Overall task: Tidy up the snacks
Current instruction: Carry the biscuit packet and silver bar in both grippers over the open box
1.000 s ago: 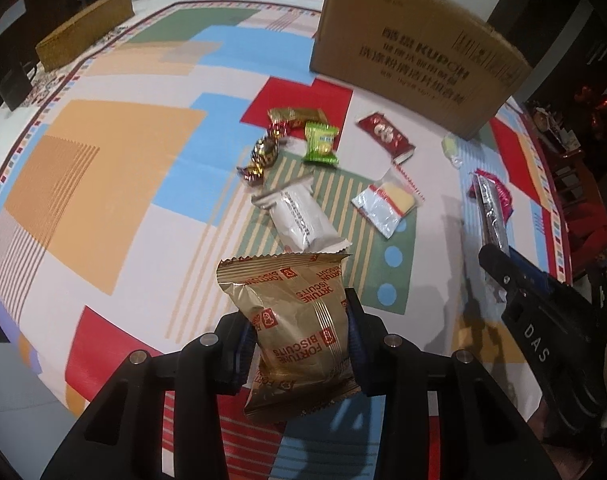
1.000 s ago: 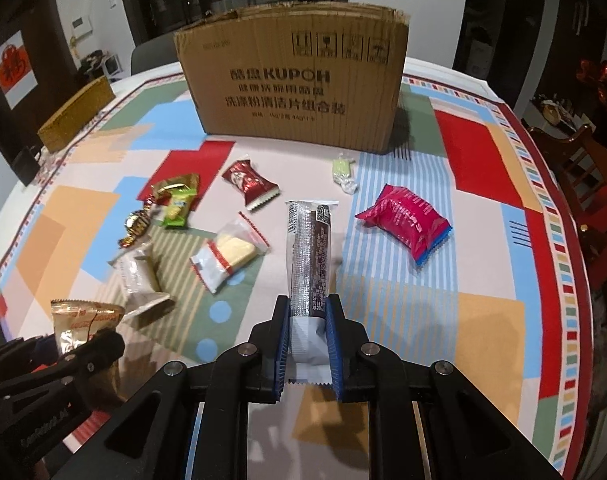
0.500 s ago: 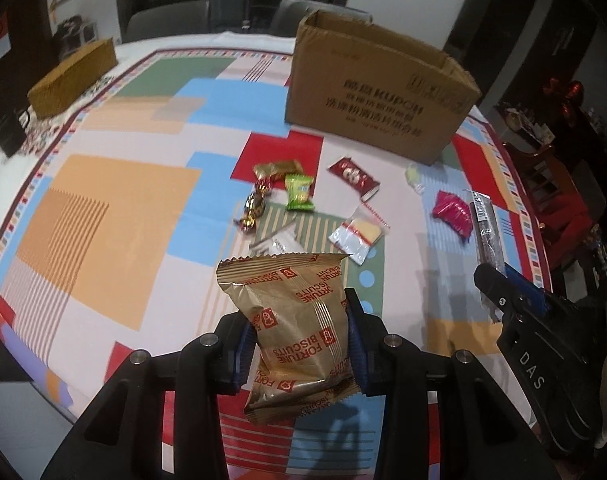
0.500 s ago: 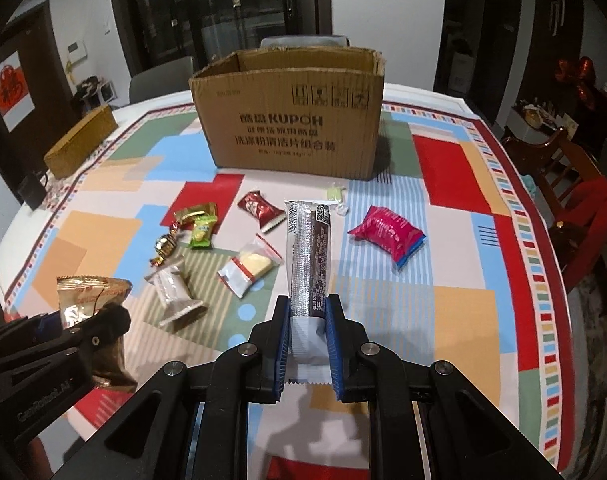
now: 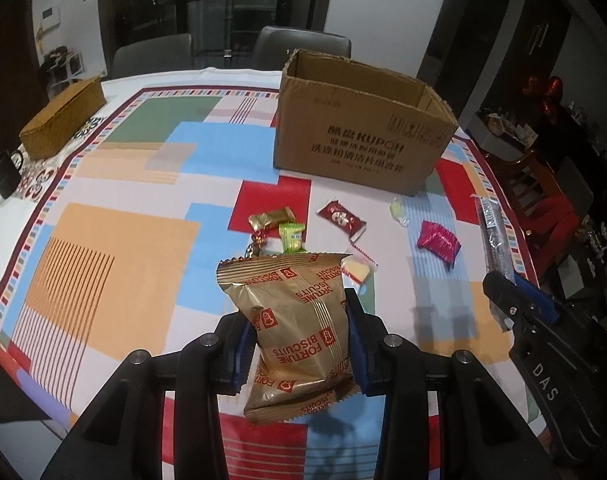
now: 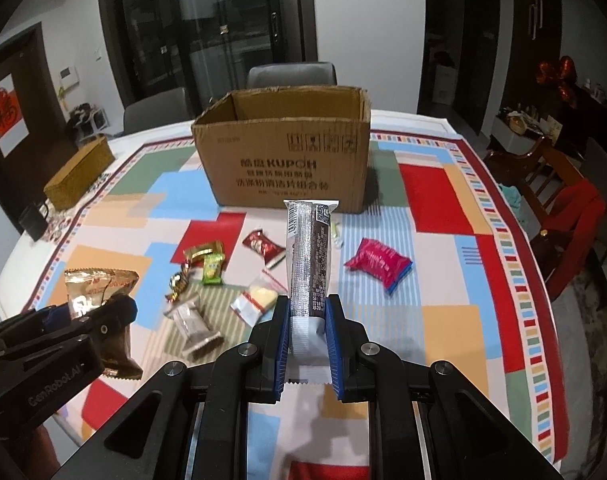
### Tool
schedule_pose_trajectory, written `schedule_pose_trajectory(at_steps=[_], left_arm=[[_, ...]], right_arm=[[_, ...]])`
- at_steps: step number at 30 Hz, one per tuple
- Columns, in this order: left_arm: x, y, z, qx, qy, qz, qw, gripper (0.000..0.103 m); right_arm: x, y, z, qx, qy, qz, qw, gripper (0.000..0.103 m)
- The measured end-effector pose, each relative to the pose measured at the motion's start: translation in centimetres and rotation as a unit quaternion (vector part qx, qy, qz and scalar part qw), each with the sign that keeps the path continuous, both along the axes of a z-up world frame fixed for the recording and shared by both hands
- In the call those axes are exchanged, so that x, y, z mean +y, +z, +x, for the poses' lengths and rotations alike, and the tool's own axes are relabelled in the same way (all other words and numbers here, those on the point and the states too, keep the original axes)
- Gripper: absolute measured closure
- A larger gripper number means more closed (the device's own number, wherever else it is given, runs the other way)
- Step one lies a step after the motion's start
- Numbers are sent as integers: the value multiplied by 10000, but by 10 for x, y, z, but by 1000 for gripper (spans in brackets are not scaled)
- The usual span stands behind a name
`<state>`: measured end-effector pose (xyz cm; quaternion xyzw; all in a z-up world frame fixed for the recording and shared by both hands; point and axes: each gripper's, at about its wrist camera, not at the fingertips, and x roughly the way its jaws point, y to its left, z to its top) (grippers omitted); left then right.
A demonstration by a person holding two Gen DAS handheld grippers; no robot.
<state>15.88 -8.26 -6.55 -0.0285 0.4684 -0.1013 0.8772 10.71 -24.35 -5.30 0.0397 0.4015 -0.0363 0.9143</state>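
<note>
Left wrist view: the left gripper (image 5: 299, 346) has its jaws pinching a gold biscuit packet (image 5: 297, 338), held clear of the table (image 5: 115, 256) on the near side of the cardboard box (image 5: 359, 140). Right wrist view: the right gripper (image 6: 308, 342) has its jaws pressed tight on the lower end of a long silver-and-brown bar (image 6: 308, 264), standing upright, also nearer than the box.

Progress, as judged: early. The box is open at the top, and the part of its interior that shows holds nothing; its floor is hidden. Two snacks are in hand, neither yet over the box.

Left on the table, all in front of the box:
- a pink packet (image 6: 377, 262), to the box's right front;
- a dark red packet (image 6: 263, 245);
- a small pale green sweet (image 5: 397, 211), nearest the box;
- a clear bag with a yellow piece (image 6: 253, 300);
- a green packet (image 6: 212, 269) beside a gold wrapper (image 6: 202, 251);
- a twisted foil sweet (image 6: 175, 283);
- a grey-white packet (image 6: 193, 326).

Legible writing: "FORTUNE BISCUITS" on the gold packet; "KUPOH" on the box, with Chinese lines beneath too small to read; "DAS" and "GenRobot.AI" on the gripper bodies. The bar carries a barcode; its text is unreadable.
</note>
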Motion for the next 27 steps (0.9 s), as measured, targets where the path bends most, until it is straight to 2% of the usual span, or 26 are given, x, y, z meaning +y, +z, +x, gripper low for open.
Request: schedule_pose_trajectory(at_steps=[7,27], left_arm=[[1,9,9,-190,-170,136,9996,64],[-7,46,63,-719,-480,127,9962,64]], right_arm=[[3,14,8,-157,-64,-1,9999,84],[-4,46,48,-535,-186,-113,9983,84]])
